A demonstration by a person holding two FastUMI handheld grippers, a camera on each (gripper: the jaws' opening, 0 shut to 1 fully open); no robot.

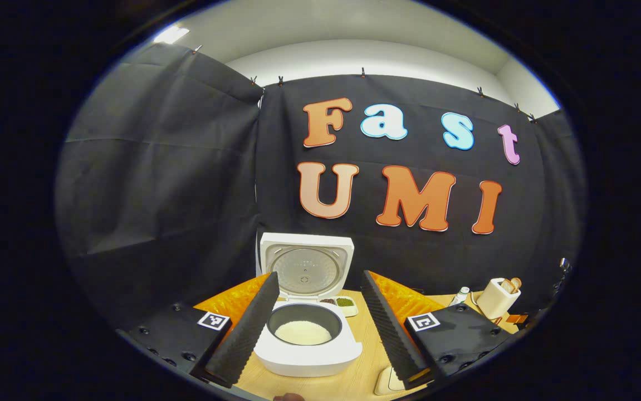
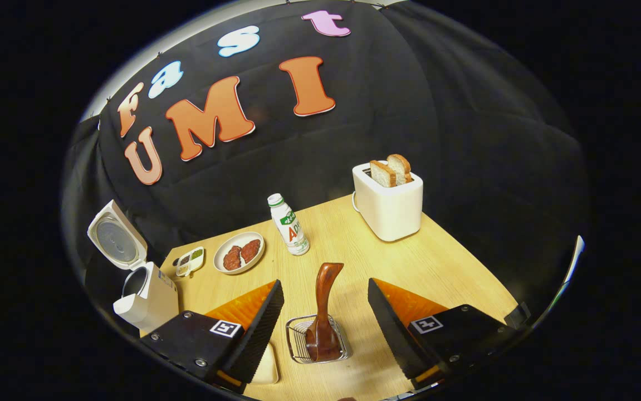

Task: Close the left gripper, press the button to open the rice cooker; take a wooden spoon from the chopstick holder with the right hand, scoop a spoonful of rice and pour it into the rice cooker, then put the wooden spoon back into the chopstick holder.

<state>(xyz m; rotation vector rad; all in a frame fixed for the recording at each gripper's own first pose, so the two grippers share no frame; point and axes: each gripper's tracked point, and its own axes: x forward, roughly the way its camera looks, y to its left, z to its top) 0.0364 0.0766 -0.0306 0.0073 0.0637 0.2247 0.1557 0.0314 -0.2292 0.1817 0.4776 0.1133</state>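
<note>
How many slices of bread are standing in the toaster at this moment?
2. Both stand upright side by side in the top of the toaster, at the far right of the table: the left slice and the right slice. No others visible.

White rice cooker (image 1: 308,334) lid up, rice inside, wooden spoon (image 2: 323,317) upright in wire chopstick holder (image 2: 297,341)

1. Rice cooker (image 1: 309,340): sides of its base hidden behind the left gripper's jaws in the left gripper view.
2. Small dish (image 1: 345,303): contents too small to identify.
3. Pale object (image 1: 388,383): cut off at the bottom edge, partly behind a jaw.
4. Wooden spoon (image 2: 323,312): bowl end obscured inside the wire chopstick holder (image 2: 298,345).
5. Divided dish (image 2: 189,261): contents too small to tell.
</note>
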